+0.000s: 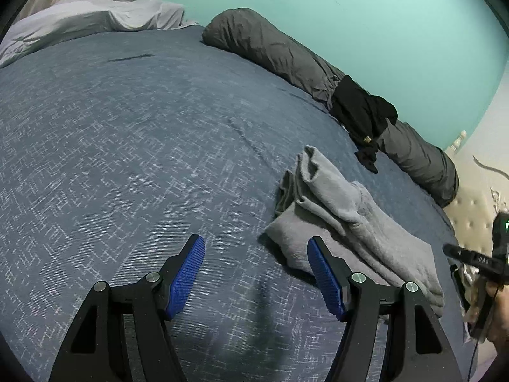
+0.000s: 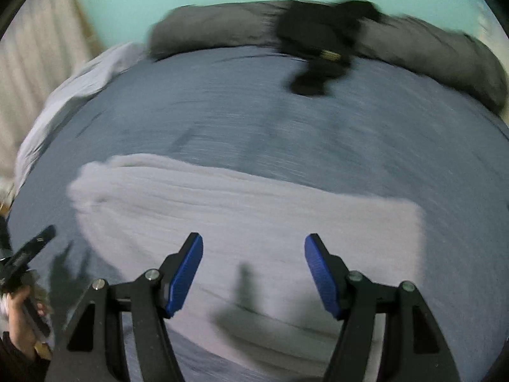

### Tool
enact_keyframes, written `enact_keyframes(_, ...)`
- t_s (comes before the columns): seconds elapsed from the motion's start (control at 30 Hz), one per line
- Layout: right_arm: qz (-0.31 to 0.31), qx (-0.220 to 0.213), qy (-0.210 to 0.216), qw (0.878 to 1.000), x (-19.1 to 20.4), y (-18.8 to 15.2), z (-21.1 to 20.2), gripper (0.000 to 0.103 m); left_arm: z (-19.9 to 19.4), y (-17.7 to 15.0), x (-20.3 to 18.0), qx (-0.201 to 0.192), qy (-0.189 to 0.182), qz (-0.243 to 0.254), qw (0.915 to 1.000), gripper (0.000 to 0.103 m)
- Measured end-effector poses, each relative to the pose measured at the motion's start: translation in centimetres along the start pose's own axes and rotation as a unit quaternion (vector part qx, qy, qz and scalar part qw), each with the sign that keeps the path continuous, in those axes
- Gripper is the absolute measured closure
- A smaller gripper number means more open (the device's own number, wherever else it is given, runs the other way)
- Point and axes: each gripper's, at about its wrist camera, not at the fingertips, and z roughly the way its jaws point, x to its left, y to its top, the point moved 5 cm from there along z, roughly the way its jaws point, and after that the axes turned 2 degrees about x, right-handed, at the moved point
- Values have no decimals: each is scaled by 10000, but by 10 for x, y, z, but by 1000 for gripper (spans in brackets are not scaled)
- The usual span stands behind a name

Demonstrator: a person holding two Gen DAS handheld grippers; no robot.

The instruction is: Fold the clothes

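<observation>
A light grey garment (image 1: 346,222) lies partly folded on the blue bedspread (image 1: 127,146), right of centre in the left wrist view. My left gripper (image 1: 256,245) is open just above the bed, its right finger beside the garment's near corner, nothing between the pads. In the blurred right wrist view the same grey garment (image 2: 241,222) spreads flat under my right gripper (image 2: 253,243), which is open and holds nothing. A black garment (image 1: 362,108) lies draped over the grey bolster (image 1: 270,47) at the far side of the bed; the right wrist view shows this black garment (image 2: 318,41) too.
A pale sheet or pillow (image 1: 89,19) is bunched at the bed's far left corner. A turquoise wall (image 1: 350,6) stands behind the bolster. A tufted cream headboard (image 1: 470,219) is at the right. The other handheld gripper and a hand (image 1: 490,286) show at the right edge.
</observation>
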Motion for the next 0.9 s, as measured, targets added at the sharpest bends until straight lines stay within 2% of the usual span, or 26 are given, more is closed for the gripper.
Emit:
enact_keyframes(0.07,297,73,-145,9994,-35,-12,-6,36,2,0,-5,13,-5,32,10000,32)
enact_keyframes(0.17,523,214,-213,9982,-65,-32,-12,36,6,-1,-12,33,-8,63,10000,32)
enact_keyframes(0.33,952,317,-24,9950,-80,-59,-16,36,10,-1,-24,60,-32,147,9999,32)
enact_keyframes(0.4,987,309,-68,9946,-81,-68,-18,36,11,-2,-28,69,-49,195,9998,32)
enact_keyframes(0.53,457,451,-460,9969,-76,-82,-18,36,12,-4,-32,93,-65,276,9996,32)
enact_keyframes(0.67,-17,627,-653,9959,-68,-97,-17,36,11,-3,-29,86,-48,250,9996,32)
enact_keyframes(0.8,-479,776,-813,9925,-59,-111,-17,36,11,-3,-27,76,-42,225,9997,32)
enact_keyframes(0.9,-902,884,-1106,9858,-53,-116,-9,36,10,-3,-27,76,-42,239,9997,32)
